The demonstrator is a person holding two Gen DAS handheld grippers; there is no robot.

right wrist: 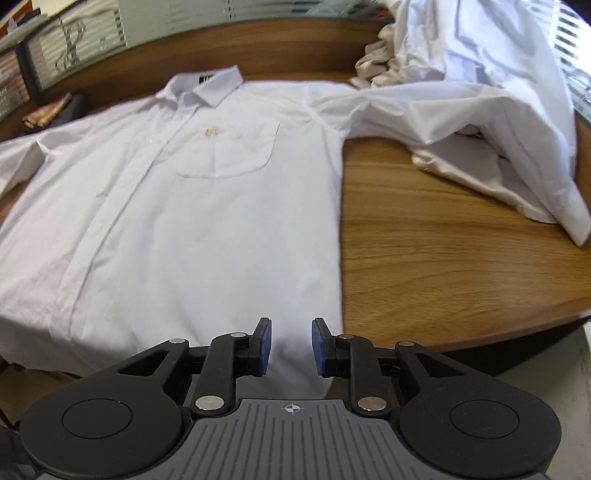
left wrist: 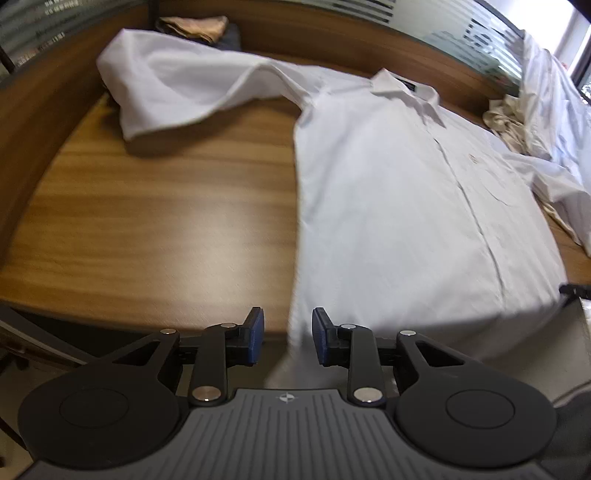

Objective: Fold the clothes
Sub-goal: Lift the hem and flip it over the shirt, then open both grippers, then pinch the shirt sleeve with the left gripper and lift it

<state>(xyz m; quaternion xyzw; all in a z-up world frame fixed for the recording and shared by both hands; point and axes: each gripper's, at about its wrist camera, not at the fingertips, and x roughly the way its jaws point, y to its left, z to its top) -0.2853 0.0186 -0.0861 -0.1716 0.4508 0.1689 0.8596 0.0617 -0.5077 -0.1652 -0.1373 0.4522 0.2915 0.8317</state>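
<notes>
White dress shirt (right wrist: 192, 206) lies front-up and spread flat on the wooden table (right wrist: 443, 258), collar (right wrist: 207, 86) toward the far edge, chest pocket (right wrist: 236, 151) visible, hem hanging just over the near edge. One sleeve (left wrist: 177, 96) bunched and raised on the left side of the table; the other sleeve (right wrist: 480, 129) crumpled to the right, running into a heap of white and cream clothes (right wrist: 424, 48) at the far right. Folded tan and dark garments (left wrist: 199, 29) sit at the far left corner. Left gripper (left wrist: 288, 338) hovers at the hem's left corner, jaws apart, nothing between them. Right gripper (right wrist: 291, 345) hovers at the hem near its right corner, jaws likewise apart and empty. Frames slightly motion-blurred.
</notes>
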